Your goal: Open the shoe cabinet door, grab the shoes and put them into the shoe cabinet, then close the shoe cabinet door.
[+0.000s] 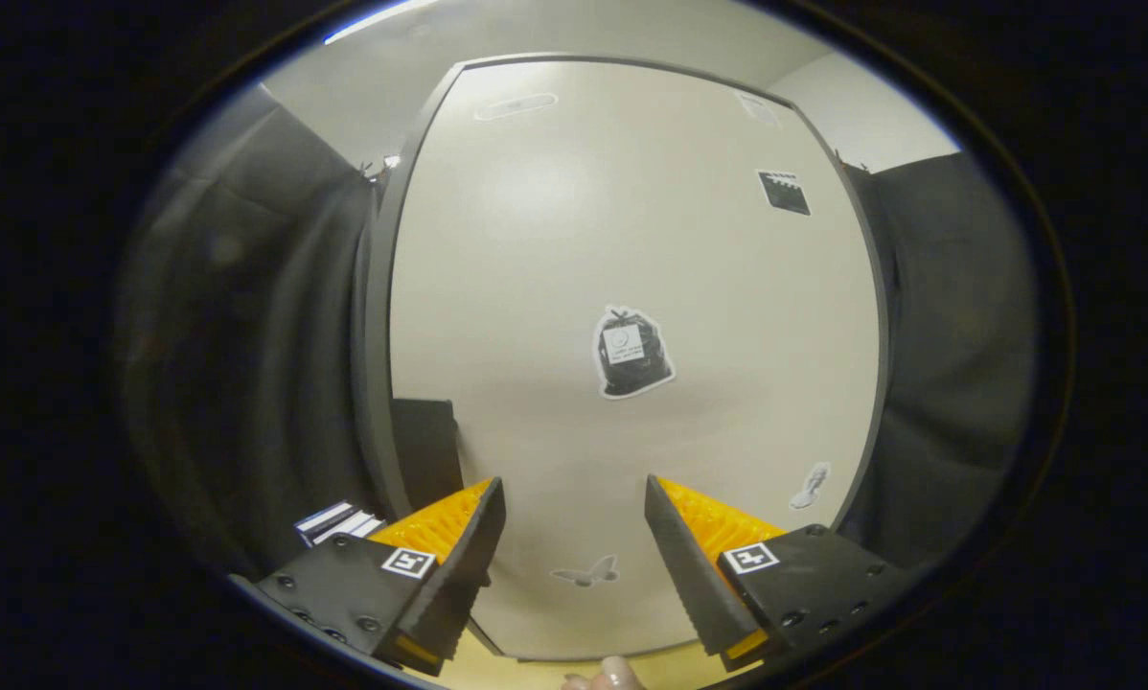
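Note:
The pale cabinet door (622,287) stands right ahead of my fingers, flat and facing me, with a dark frame around it. It carries stickers: a black bag sticker (631,353) beyond the fingers, a butterfly (585,573) low between them, and a small dark one (783,192) higher up. At its lower left a dark opening (425,450) shows beside the door's edge. My gripper (574,498) is open, fingers apart, with nothing between them; the tips look close to the door face.
Black booth cloth (248,335) hangs on both sides of the cabinet. A small striped box-like object (337,522) lies low beside the left finger. A fingertip of a person's hand (610,675) shows below the fingers, over a yellowish floor.

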Motion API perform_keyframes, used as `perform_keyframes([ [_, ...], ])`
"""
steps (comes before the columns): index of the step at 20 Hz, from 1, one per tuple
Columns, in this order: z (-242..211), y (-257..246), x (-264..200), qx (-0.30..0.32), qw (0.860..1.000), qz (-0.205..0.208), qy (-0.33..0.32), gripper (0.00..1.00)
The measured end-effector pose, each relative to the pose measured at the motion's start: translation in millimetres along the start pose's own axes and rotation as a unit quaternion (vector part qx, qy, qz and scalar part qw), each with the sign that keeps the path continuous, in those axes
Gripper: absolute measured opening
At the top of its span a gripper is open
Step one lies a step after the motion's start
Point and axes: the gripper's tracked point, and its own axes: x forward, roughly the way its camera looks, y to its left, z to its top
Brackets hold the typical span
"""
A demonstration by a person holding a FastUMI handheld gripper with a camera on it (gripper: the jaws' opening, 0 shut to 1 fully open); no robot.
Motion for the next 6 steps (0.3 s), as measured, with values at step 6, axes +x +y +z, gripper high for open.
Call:
perform_keyframes([
  [6, -0.9, -1.0, 1.1, 0.005, 1.000, -0.002, 0.003, 0.93],
])
